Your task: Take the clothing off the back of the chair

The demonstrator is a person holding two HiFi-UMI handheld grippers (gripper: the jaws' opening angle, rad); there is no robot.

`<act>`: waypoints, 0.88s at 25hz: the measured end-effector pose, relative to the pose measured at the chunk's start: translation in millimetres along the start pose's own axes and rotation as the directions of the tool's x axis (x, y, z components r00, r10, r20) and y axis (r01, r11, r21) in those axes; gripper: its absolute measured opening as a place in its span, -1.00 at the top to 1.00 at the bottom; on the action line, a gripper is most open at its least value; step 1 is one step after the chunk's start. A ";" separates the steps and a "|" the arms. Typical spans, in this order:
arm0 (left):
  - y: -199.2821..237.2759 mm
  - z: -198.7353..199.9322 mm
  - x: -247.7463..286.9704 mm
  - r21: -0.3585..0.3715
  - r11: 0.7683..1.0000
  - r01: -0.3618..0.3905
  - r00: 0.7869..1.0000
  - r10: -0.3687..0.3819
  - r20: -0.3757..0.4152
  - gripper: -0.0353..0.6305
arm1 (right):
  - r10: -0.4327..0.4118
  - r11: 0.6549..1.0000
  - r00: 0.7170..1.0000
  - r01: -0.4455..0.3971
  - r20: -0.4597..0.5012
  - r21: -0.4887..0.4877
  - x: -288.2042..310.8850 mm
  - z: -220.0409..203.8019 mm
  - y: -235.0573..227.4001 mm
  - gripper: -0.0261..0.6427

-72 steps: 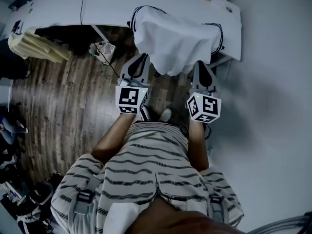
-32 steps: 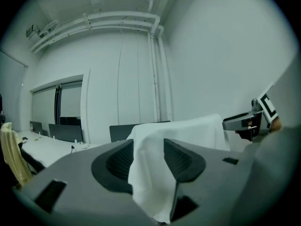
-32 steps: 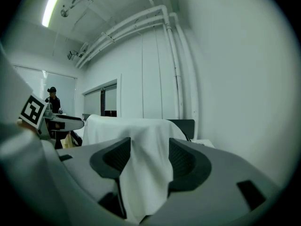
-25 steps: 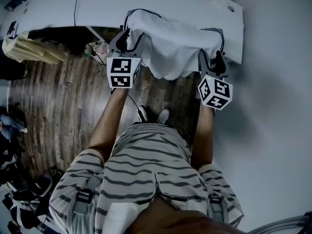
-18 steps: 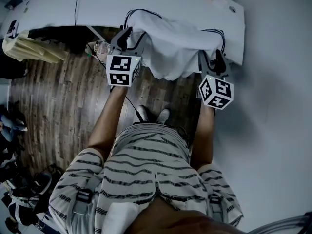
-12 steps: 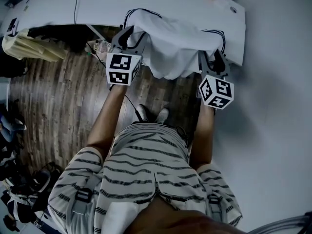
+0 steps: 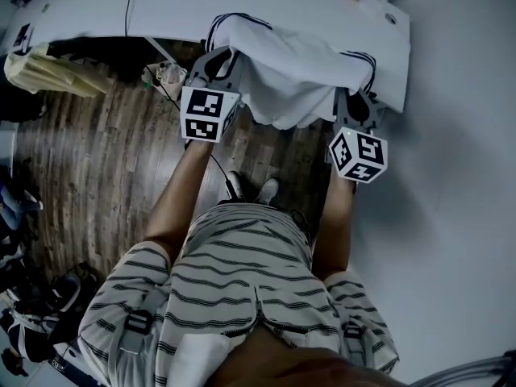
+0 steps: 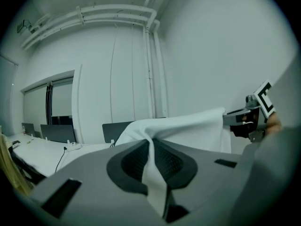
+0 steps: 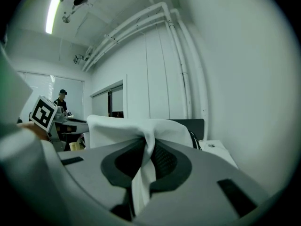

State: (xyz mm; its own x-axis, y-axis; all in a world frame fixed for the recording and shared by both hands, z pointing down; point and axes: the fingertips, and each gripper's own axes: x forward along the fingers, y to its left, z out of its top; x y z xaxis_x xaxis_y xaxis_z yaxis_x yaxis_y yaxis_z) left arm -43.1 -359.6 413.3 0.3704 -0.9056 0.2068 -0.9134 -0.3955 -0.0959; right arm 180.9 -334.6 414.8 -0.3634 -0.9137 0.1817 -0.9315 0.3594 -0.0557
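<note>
A white garment (image 7: pixel 294 67) hangs over the back of a black-framed chair (image 7: pixel 369 61) that is pushed against the desk. My left gripper (image 7: pixel 224 61) is at the garment's left end and my right gripper (image 7: pixel 355 105) is at its right end. Both pairs of jaws have just been closing, and each now pinches a fold of the white cloth. In the left gripper view the fabric (image 8: pixel 153 173) runs down between the dark pads. The right gripper view shows its own fold (image 9: pixel 143 173) squeezed the same way. The chair's back is hidden under the garment.
A white desk (image 7: pixel 161 6) with a cable stands behind the chair, and a pale wall (image 7: pixel 451 176) is close on the right. There is dark wood floor (image 7: pixel 97 160) to the left, a cream bundle (image 7: pixel 44 71) at the far left, and small clutter (image 7: pixel 165 75) under the desk. My feet (image 7: pixel 250 188) are just behind the chair.
Both grippers rose from below the garment's hem to its two ends. Their jaws, wide apart half a second ago, have closed onto the fabric.
</note>
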 end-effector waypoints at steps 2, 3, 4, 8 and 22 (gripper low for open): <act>-0.5 -0.9 0.6 -0.002 1.000 -0.001 1.000 0.001 0.002 0.77 | 0.006 1.000 1.000 -0.007 0.003 0.011 0.3 -1.0 0.5 0.81; -0.7 -1.9 0.6 0.000 1.000 -0.001 1.000 0.001 0.000 0.78 | 0.008 1.000 1.000 -0.008 0.003 0.017 0.1 -1.4 0.6 0.83; -0.9 -3.1 0.2 0.002 1.000 -0.001 1.000 0.001 -0.003 0.79 | 0.009 1.000 1.000 -0.009 0.004 0.023 -0.2 -1.8 0.7 0.83; -2.2 -4.0 -2.6 -0.017 1.000 0.001 1.000 -0.001 -0.004 0.80 | 0.006 0.999 1.000 -0.007 0.004 0.045 -1.8 -3.4 1.8 0.83; -6.4 9.9 -23.9 -0.067 0.998 -0.004 0.999 0.007 0.041 0.80 | -0.057 0.994 0.997 0.052 0.052 0.097 -24.0 9.2 0.8 0.83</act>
State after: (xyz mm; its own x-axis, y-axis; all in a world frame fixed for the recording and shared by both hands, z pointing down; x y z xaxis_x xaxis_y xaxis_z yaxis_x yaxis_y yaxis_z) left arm -44.4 -336.9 399.3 0.3709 -0.9137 0.1662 -0.9241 -0.3808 -0.0313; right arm 188.8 -314.2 401.4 -0.3096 -0.9414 0.1336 -0.9462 0.2911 -0.1411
